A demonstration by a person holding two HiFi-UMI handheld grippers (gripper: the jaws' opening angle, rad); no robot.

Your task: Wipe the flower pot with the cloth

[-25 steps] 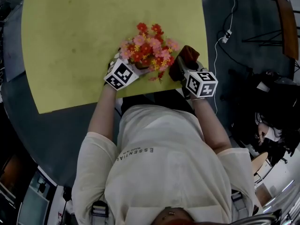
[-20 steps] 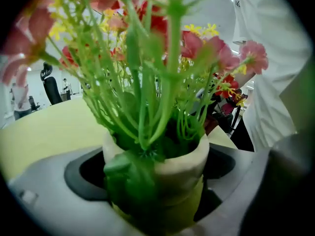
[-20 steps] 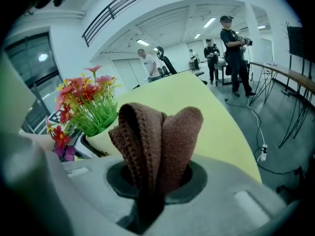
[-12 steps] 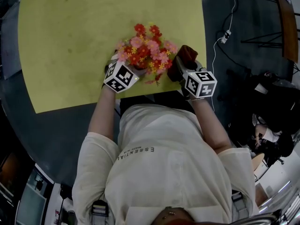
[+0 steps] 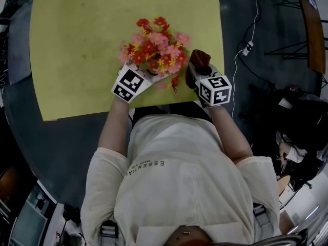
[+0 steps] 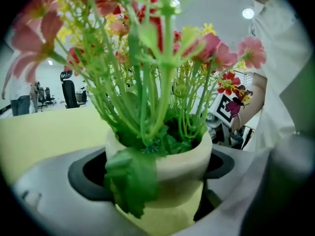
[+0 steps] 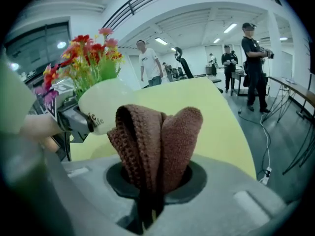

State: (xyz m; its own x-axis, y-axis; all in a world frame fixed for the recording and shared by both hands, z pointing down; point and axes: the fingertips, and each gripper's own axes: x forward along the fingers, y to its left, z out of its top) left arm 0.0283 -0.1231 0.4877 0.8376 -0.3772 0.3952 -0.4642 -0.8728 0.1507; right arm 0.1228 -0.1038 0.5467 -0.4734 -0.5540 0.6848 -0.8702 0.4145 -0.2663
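A cream flower pot (image 6: 170,168) full of red, pink and yellow artificial flowers (image 5: 154,49) sits between the jaws of my left gripper (image 5: 143,76), which is shut on it near the yellow table's front edge. In the right gripper view the pot (image 7: 106,109) shows at the left, tilted, with the folded brown cloth (image 7: 157,146) touching its side. My right gripper (image 5: 197,70) is shut on that cloth (image 5: 200,60), just right of the flowers.
The yellow tabletop (image 5: 82,45) stretches away behind the pot. A white cable and plug (image 5: 248,42) lie on the dark floor to the right. Several people (image 7: 253,63) stand in the room beyond the table.
Both grippers, the pot and the cloth have shifted slightly left and further onto the table. The grips are unchanged.
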